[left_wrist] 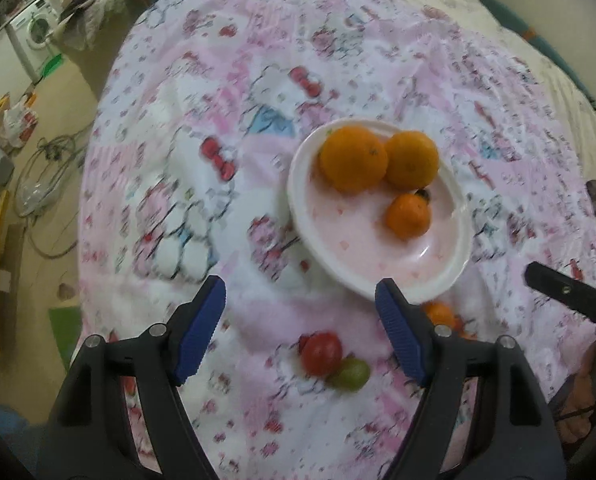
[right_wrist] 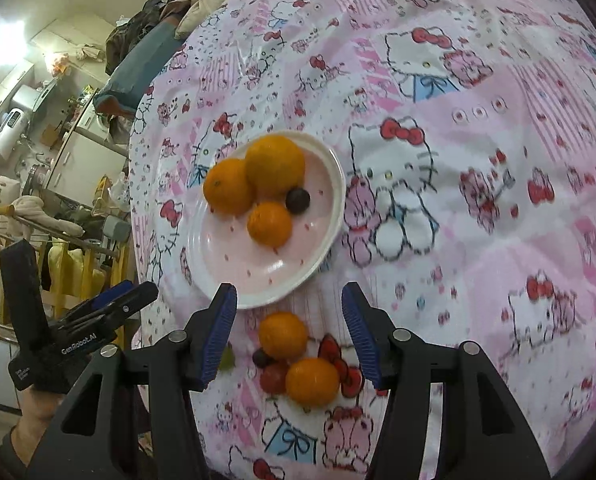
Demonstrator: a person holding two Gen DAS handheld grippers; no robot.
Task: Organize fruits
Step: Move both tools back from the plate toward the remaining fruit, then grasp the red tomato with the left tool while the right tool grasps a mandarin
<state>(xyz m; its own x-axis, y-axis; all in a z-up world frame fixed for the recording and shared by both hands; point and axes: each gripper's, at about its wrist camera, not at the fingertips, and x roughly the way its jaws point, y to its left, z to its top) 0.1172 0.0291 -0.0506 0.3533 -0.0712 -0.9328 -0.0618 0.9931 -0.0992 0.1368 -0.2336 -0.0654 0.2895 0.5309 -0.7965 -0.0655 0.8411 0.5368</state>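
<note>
On the plate [right_wrist: 330,216]: three oranges [right_wrist: 274,168], one grape [right_wrist: 297,200].

White plate [right_wrist: 330,200] holding three oranges [right_wrist: 274,166] and a dark grape [right_wrist: 297,200], loose oranges [right_wrist: 283,335], red and green fruits [left_wrist: 321,353] beside it

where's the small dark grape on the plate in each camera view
Left wrist: the small dark round grape peeks out mid-frame, behind the smallest orange.
Right wrist: it sits left of centre, right of the oranges.
Shared landmark: the white, pink-speckled ceramic plate.
</note>
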